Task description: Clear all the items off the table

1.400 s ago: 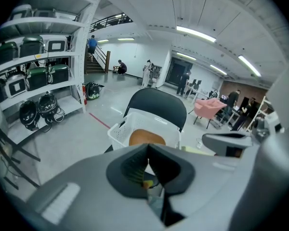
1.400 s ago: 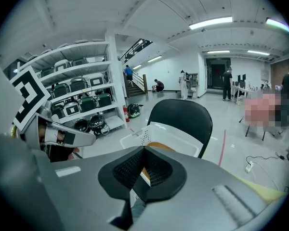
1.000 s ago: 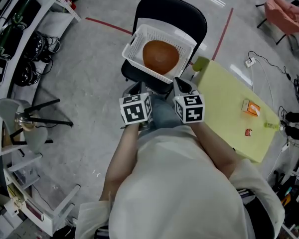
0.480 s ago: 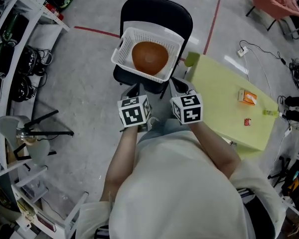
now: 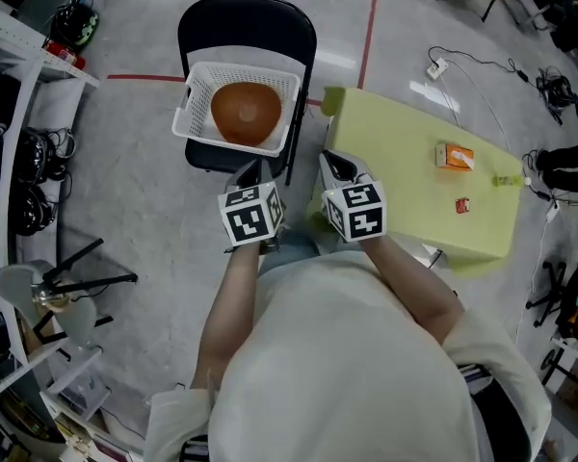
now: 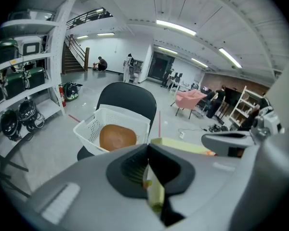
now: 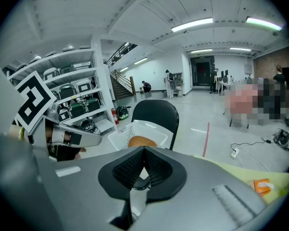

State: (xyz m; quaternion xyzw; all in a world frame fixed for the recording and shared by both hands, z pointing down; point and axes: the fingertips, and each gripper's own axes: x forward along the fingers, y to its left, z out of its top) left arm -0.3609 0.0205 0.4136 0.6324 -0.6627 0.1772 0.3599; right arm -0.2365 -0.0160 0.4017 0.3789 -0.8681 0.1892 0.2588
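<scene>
**Both grippers empty, three items left on the table**

Left gripper [image 5: 248, 173] and right gripper [image 5: 334, 162]: jaws pressed together, nothing pinched. They're side by side at the table's [image 5: 395, 162] near corner, which looks like transit between picks. The basket [image 5: 197, 85] sits on the chair [image 5: 246, 22] just left of the table as the drop point, with a brown bowl [image 5: 245, 112] inside. On the table: orange box [image 5: 455, 156], small red item [image 5: 461, 204], green piece [image 5: 506, 180] at the far edge. Box is probably next.

Person: pale cream short-sleeved shirt [image 5: 347, 354], blue-grey trousers [image 5: 291, 246]. Left gripper [image 5: 249, 173] and right gripper [image 5: 335, 165]: grey shells, black ribbed pads [image 7: 130, 171], each carrying a white cube [image 5: 251, 216] with black square markers.
</scene>
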